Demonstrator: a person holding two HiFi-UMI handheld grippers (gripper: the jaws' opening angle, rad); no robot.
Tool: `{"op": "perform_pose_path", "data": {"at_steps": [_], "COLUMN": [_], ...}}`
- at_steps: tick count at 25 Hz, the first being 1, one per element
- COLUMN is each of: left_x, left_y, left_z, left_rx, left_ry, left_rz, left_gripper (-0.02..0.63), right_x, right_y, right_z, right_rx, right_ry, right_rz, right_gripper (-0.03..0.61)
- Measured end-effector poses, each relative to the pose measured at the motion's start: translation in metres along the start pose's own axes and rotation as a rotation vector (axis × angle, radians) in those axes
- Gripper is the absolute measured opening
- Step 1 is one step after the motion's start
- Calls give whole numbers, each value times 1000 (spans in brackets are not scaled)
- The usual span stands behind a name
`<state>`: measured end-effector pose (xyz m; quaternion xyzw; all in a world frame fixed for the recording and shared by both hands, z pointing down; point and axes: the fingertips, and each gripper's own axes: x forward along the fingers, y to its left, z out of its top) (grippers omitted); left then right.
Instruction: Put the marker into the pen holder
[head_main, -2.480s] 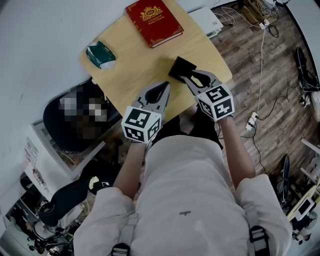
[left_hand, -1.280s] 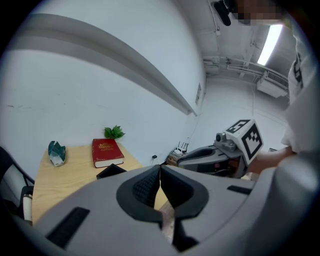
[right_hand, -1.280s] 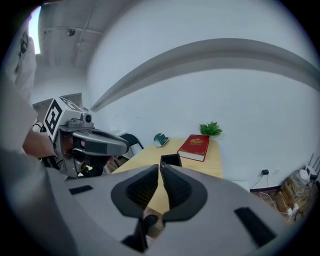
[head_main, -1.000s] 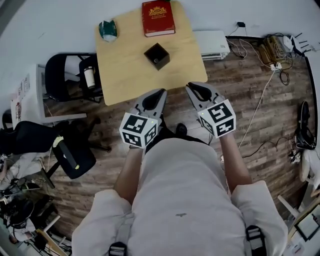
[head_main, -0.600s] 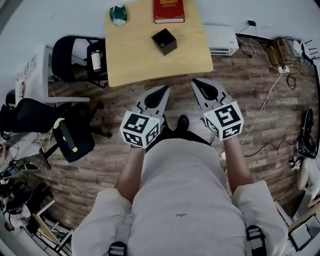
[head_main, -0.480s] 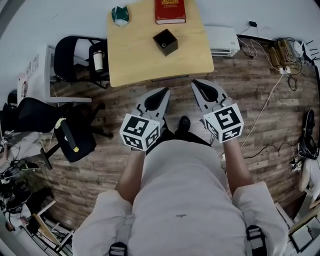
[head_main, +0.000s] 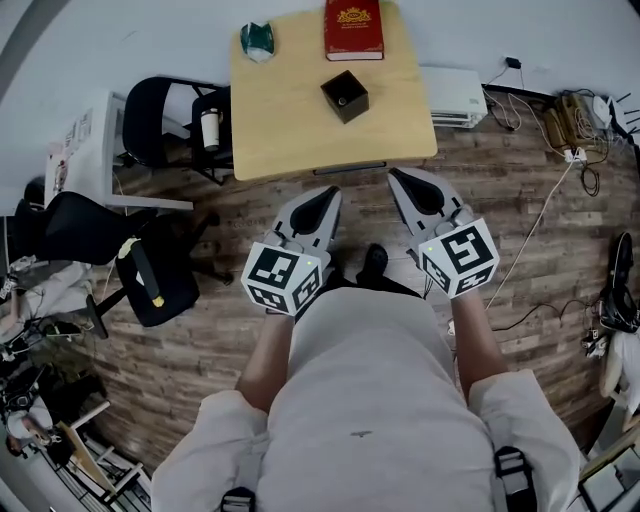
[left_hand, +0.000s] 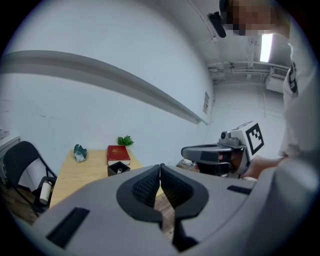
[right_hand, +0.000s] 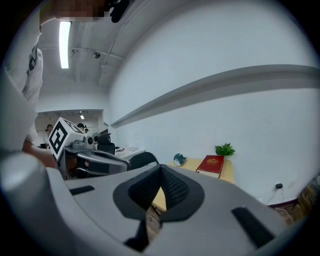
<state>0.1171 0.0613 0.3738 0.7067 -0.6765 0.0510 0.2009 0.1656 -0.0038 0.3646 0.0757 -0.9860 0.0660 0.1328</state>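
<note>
I see the ribbed jaws of my left gripper (head_main: 328, 192) and right gripper (head_main: 396, 176) pressed together, empty. The square black holder (head_main: 345, 96), with the marker (left_hand: 119, 170) tip inside, stands on the pale wood table (head_main: 290, 130), well ahead of both.

Two grippers show, the left gripper (head_main: 328, 192) and the right gripper (head_main: 396, 176). Each has two fingers (head_main: 300, 215) and one marker cube (head_main: 285, 277). Ahead of the fingers there is one tabletop (head_main: 290, 130). On it lie one red book (head_main: 353, 28), one black pen holder (head_main: 345, 96) and one teal packet (head_main: 257, 40). One pale marker (left_hand: 119, 170) end shows in the holder. Beyond the book there is one green plant (left_hand: 125, 141). Ahead and left of the fingers there is one folding chair (head_main: 150, 120), and one white cylinder (head_main: 210, 128) rests on it.
</note>
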Motion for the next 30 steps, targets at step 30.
{"op": "perform_pose_path", "data": {"at_steps": [30], "left_x": [-16], "left_y": [13], "left_z": [3], "left_rx": [0], "left_ry": [-10], "left_rz": [-17], "left_gripper": [9], "right_x": [11], "right_y": [19], "right_z": [8], "right_rx": [-14], "right_ry": [-8], "right_rz": [7], "right_gripper": [-3]}}
